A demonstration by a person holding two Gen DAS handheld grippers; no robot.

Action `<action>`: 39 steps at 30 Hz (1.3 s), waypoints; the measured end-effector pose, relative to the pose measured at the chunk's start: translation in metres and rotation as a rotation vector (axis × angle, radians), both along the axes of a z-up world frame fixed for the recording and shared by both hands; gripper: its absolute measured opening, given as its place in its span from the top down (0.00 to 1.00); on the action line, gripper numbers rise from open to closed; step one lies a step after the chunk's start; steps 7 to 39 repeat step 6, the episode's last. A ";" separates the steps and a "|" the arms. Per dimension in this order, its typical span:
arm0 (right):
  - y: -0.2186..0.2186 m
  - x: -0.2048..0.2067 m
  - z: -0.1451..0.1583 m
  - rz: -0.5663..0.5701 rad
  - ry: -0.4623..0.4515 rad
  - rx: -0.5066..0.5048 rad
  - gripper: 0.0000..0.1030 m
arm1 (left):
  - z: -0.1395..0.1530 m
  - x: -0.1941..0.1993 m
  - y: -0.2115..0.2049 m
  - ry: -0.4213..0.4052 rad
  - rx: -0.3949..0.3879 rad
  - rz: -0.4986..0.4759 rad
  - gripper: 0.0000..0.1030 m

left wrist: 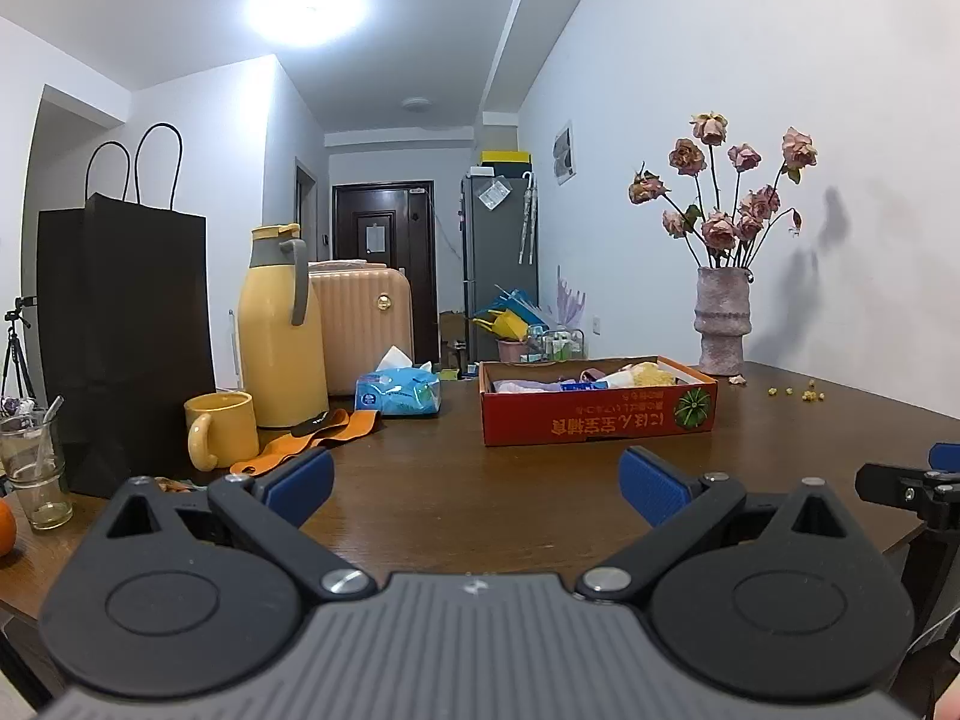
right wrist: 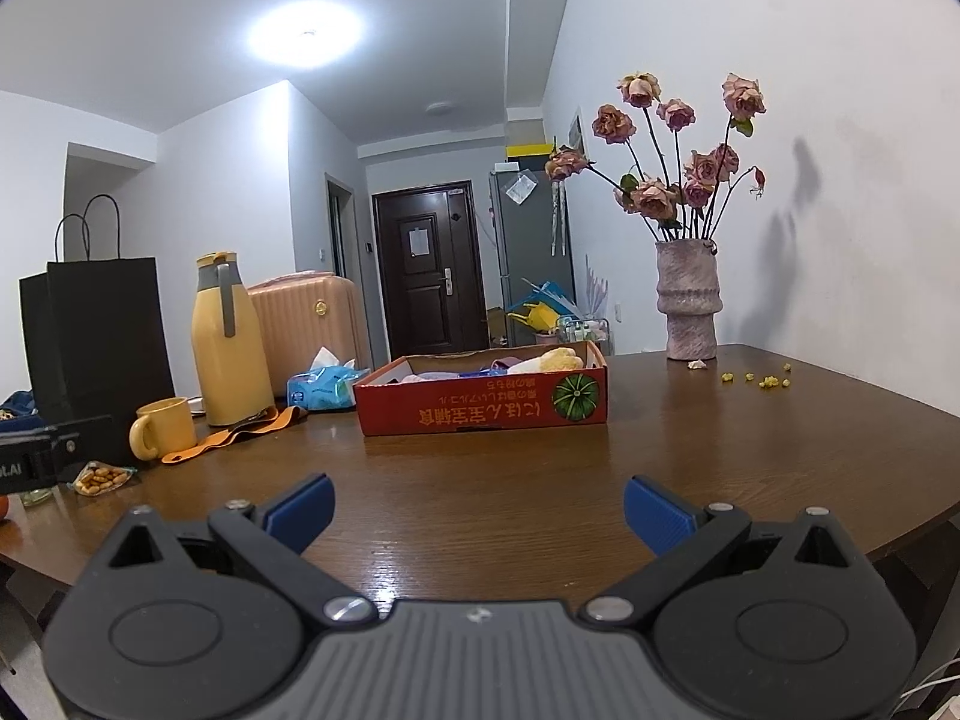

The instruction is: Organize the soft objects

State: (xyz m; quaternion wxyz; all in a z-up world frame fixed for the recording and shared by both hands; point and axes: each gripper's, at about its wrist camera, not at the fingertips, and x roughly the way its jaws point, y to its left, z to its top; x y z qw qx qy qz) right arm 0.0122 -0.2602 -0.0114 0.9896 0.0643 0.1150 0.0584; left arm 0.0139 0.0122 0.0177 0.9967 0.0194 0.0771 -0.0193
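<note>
A red cardboard box (left wrist: 600,414) (right wrist: 480,405) sits mid-table and holds several soft items, among them a yellow fluffy one (left wrist: 651,373) (right wrist: 561,358) and pale cloth (left wrist: 522,386). An orange strap (left wrist: 312,438) (right wrist: 240,433) lies flat left of the box, and a blue tissue pack (left wrist: 399,391) (right wrist: 321,387) sits behind it. My left gripper (left wrist: 477,489) stands open near the table's front edge with nothing between its fingers. Beside it, my right gripper (right wrist: 479,510) (left wrist: 936,474) is open and empty too.
On the wooden table (left wrist: 480,480) (right wrist: 690,450): a yellow mug (left wrist: 219,437) (right wrist: 162,427), a yellow thermos (left wrist: 279,327) (right wrist: 228,342), a black paper bag (left wrist: 126,336) (right wrist: 96,342), a glass (left wrist: 36,468), a snack packet (right wrist: 102,478), a vase of dried roses (left wrist: 723,324) (right wrist: 687,306) and yellow crumbs (right wrist: 759,379).
</note>
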 end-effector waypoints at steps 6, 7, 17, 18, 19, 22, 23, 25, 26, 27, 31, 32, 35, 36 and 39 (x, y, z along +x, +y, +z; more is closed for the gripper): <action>0.000 0.000 -0.001 -0.006 0.003 -0.003 0.00 | 0.000 -0.001 -0.001 -0.004 0.015 -0.011 0.00; 0.000 0.000 -0.001 -0.006 0.003 -0.003 0.00 | 0.000 -0.001 -0.001 -0.004 0.015 -0.011 0.00; 0.000 0.000 -0.001 -0.006 0.003 -0.003 0.00 | 0.000 -0.001 -0.001 -0.004 0.015 -0.011 0.00; 0.000 0.000 -0.001 -0.006 0.003 -0.003 0.00 | 0.000 -0.001 -0.001 -0.004 0.015 -0.011 0.00; 0.000 0.000 -0.001 -0.006 0.003 -0.003 0.00 | 0.000 -0.001 -0.001 -0.004 0.015 -0.011 0.00; 0.000 0.000 -0.001 -0.006 0.003 -0.003 0.00 | 0.000 -0.001 -0.001 -0.004 0.015 -0.011 0.00; 0.000 0.000 -0.001 -0.006 0.003 -0.003 0.00 | 0.000 -0.001 -0.001 -0.004 0.015 -0.011 0.00; 0.000 0.000 -0.001 -0.006 0.003 -0.003 0.00 | 0.000 -0.001 -0.001 -0.004 0.015 -0.011 0.00; 0.000 0.000 -0.001 -0.006 0.003 -0.003 0.00 | 0.000 -0.001 -0.001 -0.004 0.015 -0.011 0.00; 0.000 0.000 -0.001 -0.006 0.003 -0.003 0.00 | 0.000 -0.001 -0.001 -0.004 0.015 -0.011 0.00; 0.000 0.000 -0.001 -0.006 0.003 -0.003 0.00 | 0.000 -0.001 -0.001 -0.004 0.015 -0.011 0.00; 0.000 0.000 -0.001 -0.006 0.003 -0.003 0.00 | 0.000 -0.001 -0.001 -0.004 0.015 -0.011 0.00; 0.000 0.000 -0.001 -0.006 0.003 -0.003 0.00 | 0.000 -0.001 -0.001 -0.004 0.015 -0.011 0.00; 0.000 0.000 -0.001 -0.006 0.003 -0.003 0.00 | 0.000 -0.001 -0.001 -0.004 0.015 -0.011 0.00; 0.000 0.000 -0.001 -0.006 0.003 -0.003 0.00 | 0.000 -0.001 -0.001 -0.004 0.015 -0.011 0.00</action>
